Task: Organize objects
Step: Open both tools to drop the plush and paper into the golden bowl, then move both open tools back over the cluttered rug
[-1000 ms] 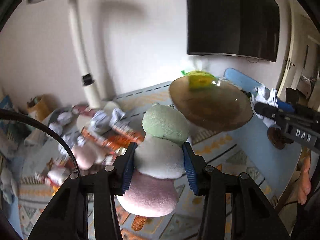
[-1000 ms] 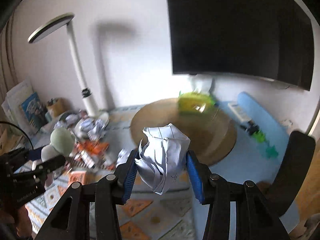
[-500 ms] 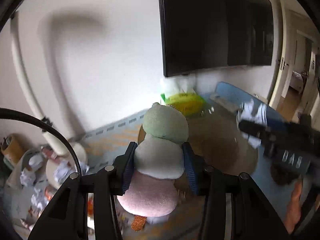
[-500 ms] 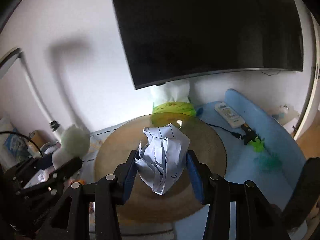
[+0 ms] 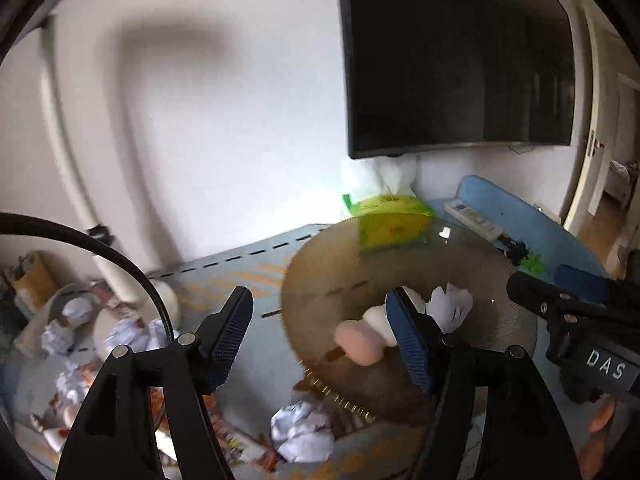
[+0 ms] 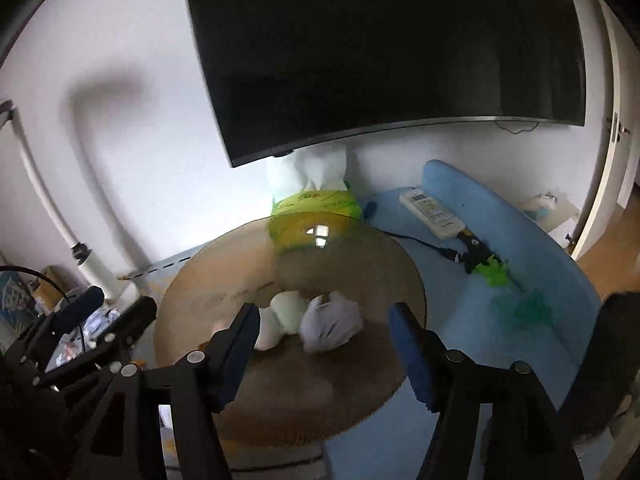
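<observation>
We see a home living room: a wall-mounted black flat television, a white remote control, a patterned play mat.

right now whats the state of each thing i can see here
left gripper: jaws opening, nothing between the pads
right gripper: jaws opening, nothing gripped
plush toy: lying in the round tray
paper ball: crumpled, in the tray beside the toy
round tray: holding both
television: screen dark
</observation>
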